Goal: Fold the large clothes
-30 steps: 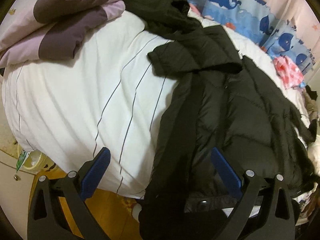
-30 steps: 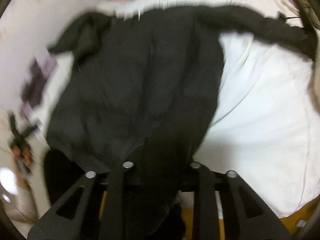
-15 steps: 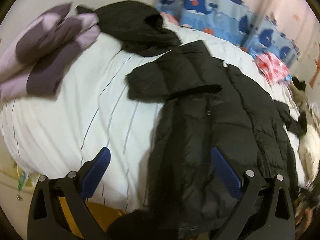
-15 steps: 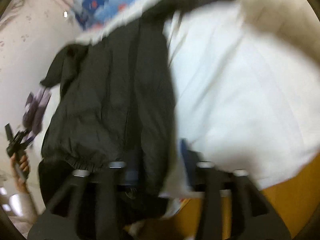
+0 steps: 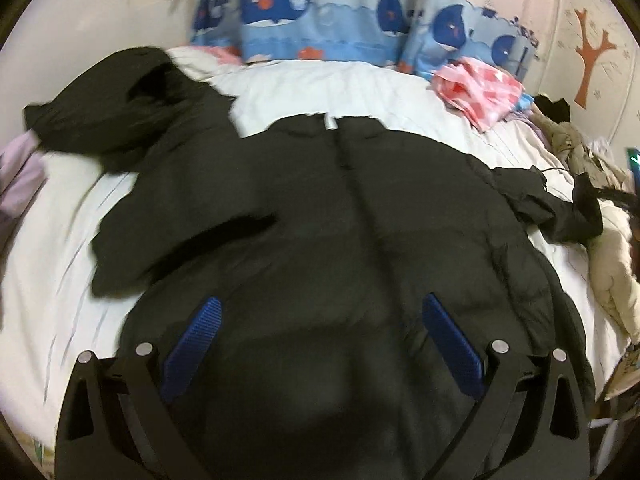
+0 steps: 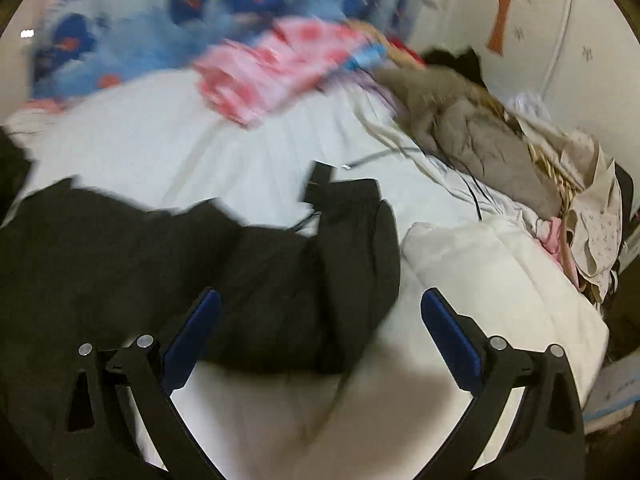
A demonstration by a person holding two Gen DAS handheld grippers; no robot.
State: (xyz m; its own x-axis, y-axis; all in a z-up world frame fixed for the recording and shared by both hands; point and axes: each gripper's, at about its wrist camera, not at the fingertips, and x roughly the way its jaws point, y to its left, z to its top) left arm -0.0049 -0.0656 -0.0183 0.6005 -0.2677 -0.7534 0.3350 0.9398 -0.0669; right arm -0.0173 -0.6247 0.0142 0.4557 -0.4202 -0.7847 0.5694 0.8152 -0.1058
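A black padded jacket [image 5: 344, 216] is spread flat on a white bed cover [image 5: 332, 88], with its front facing up and its collar turned toward the far side of the bed. The left sleeve [image 5: 168, 248], as seen in the left wrist view, is folded across onto the cover just beside the body of the jacket, and the other sleeve [image 6: 344, 264] is stretched out to the right, where it is seen in the right wrist view lying on the cover. The left gripper [image 5: 320, 312] is held over the lower part of the jacket with its blue pads [image 5: 192, 344] wide apart, and nothing is clamped between them. The right gripper [image 6: 320, 308] is also held with its fingers spread apart, above the outstretched sleeve and beside a cream quilted garment [image 6: 492, 280]; no cloth is gripped. A second black garment [image 5: 120, 108] is seen in a heap at the far left of the bed, touching the jacket's shoulder. A pink patterned cloth [image 5: 480, 92] lies near the whale-print curtain [image 5: 320, 4], and a grey-brown coat [image 6: 472, 136] is piled at the right edge. The right wrist view is blurred.
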